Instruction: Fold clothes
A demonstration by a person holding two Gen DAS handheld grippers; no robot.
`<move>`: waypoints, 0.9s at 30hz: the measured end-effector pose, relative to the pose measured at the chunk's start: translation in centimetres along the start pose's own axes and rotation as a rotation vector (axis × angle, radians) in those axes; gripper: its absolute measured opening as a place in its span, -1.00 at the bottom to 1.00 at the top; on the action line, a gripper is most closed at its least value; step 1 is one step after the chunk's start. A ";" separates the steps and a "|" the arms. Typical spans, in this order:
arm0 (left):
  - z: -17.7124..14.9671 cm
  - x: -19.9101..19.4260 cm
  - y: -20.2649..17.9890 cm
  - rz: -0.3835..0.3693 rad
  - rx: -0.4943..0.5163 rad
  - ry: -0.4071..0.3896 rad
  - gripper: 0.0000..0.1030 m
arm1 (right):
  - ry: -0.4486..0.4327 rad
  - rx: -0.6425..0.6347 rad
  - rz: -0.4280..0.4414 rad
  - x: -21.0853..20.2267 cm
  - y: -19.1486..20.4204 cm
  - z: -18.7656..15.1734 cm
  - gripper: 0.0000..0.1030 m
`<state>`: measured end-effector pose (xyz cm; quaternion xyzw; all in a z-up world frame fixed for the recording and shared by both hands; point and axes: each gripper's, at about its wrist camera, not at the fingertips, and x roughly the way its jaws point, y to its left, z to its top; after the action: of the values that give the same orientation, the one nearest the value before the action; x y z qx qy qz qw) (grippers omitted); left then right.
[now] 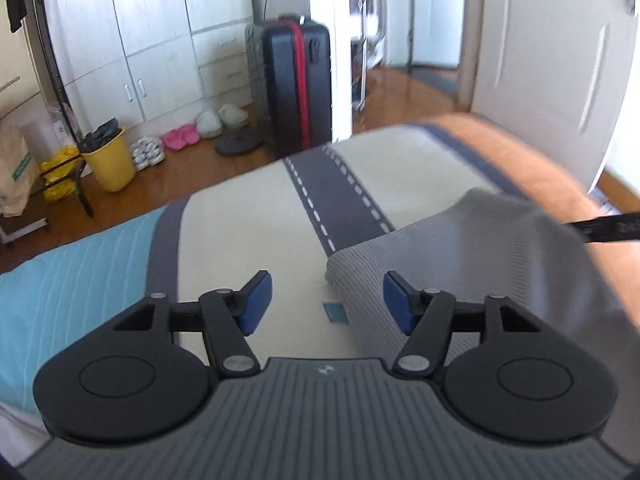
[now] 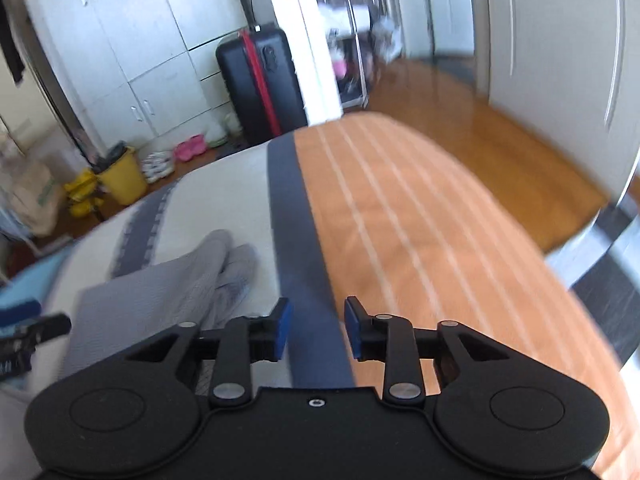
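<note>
Bed point(image 1: 248, 216) fills both views: striped cover in blue, cream, dark grey, orange. Wood floor point(image 2: 500, 152) beyond, white wardrobe point(image 1: 152, 40) at back. Black suitcase point(image 1: 296, 80) with red strap stands by wardrobe. Yellow bin point(image 1: 110, 160) on floor, pink shoes point(image 1: 178, 138) near it. Grey ribbed garment point(image 1: 460, 248) lies on bed, partly folded, one end bunched up. Left gripper point(image 1: 328, 300) jaws wide apart, nothing between, just beside garment edge. Right gripper point(image 2: 316, 328) jaws apart, nothing between, over dark stripe, garment to its left.
</note>
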<state>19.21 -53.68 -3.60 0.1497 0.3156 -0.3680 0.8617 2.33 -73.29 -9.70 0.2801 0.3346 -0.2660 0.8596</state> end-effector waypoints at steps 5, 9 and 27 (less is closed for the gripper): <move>-4.3 -5.0 3.2 0.047 -0.038 0.049 0.61 | 0.087 0.090 0.223 -1.4 -1.7 -0.8 0.24; -9.4 -6.6 6.6 0.067 -0.118 0.137 0.61 | 0.149 0.066 0.257 -1.3 -1.6 -1.8 0.25; -16.1 -7.3 23.0 0.229 -0.277 0.202 0.72 | 0.121 -0.032 0.165 0.9 1.3 -2.3 0.31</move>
<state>25.14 -26.10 -10.43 0.1009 0.4289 -0.2036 0.8743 2.74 -71.11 -11.44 0.3086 0.3658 -0.1718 0.8611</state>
